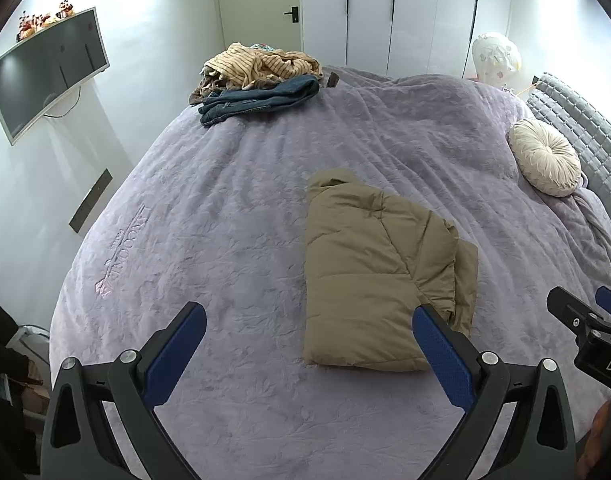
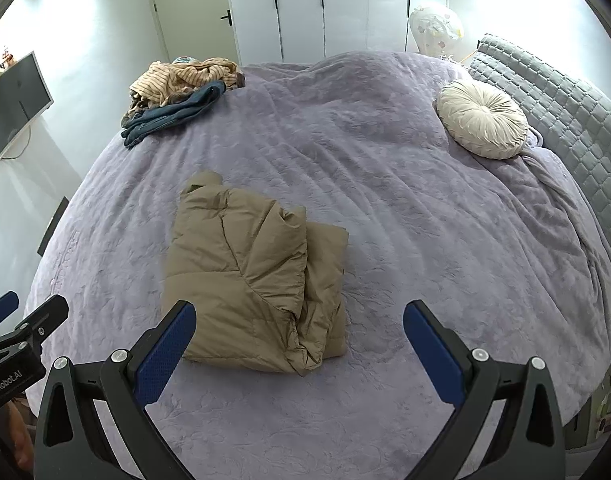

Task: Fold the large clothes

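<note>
- Both my tongs, left gripper (image 1: 309,320) and right gripper (image 2: 299,318), hang spread and empty.
- Tan puffer jacket (image 2: 249,280) just ahead looks light, soft, slippery, springy; I'd pinch its thick folded edges.

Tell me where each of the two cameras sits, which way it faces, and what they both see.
Left wrist: on the left gripper, angled down over the bed; its open blue fingers frame the folded tan jacket; the right gripper's tip shows at the right edge.
Right wrist: on the right gripper, same downward aim; open fingers, nothing between them.
Shared: jacket, clothes pile, round cushion, wardrobe.
</note>
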The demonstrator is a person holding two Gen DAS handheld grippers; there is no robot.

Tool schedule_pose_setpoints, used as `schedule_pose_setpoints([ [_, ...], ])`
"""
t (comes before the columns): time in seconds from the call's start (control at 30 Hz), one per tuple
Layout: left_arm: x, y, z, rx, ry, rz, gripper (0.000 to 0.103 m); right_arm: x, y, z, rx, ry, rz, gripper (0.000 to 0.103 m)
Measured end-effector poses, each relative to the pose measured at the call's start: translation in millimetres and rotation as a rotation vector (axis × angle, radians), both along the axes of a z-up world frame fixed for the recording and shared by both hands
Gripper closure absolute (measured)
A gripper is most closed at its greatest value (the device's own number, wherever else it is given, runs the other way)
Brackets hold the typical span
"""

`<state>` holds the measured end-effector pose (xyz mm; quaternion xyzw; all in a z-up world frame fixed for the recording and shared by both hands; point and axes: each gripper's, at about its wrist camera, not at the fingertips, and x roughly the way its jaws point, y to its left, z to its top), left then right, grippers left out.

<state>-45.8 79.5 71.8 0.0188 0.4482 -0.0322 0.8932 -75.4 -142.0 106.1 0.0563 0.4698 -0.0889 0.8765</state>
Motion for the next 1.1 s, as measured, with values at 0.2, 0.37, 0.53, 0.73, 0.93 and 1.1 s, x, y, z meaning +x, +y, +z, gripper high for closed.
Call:
schedule_pose_setpoints([
  [0.2,1.5,0.8,-2.0,0.005,0.006,0.001,0.000,2.8,0.7,-1.6,0.006,0.008,0.007,0.000],
  [0.37,4.7,0.8,-4.4,0.005,0.015,0.000,0.000,4.7,0.2,-2.2,0.008,0.011,0.010,0.000],
  [0.53,5.2,-0.4,-5.5,0.006,0.012,-0.001,0.000,5.3,0.3,-2.7,0.011,0.013,0.008,0.000],
  [0.73,5.8,-1.4,-5.9,0.006,0.016,0.000,0.000,5.7,0.3,-3.1,0.010,0.013,0.008,0.000],
  [0.93,6.4,-1.1,-5.7,0.006,0.016,-0.002,0.000,6.2,0.2,-3.6,0.013,0.016,0.008,0.000],
  [1.1,5.9,-1.1,-7.1,0.005,0.021,0.002,0.000,3.9,1.8,-6.3,0.016,0.017,0.008,0.000],
])
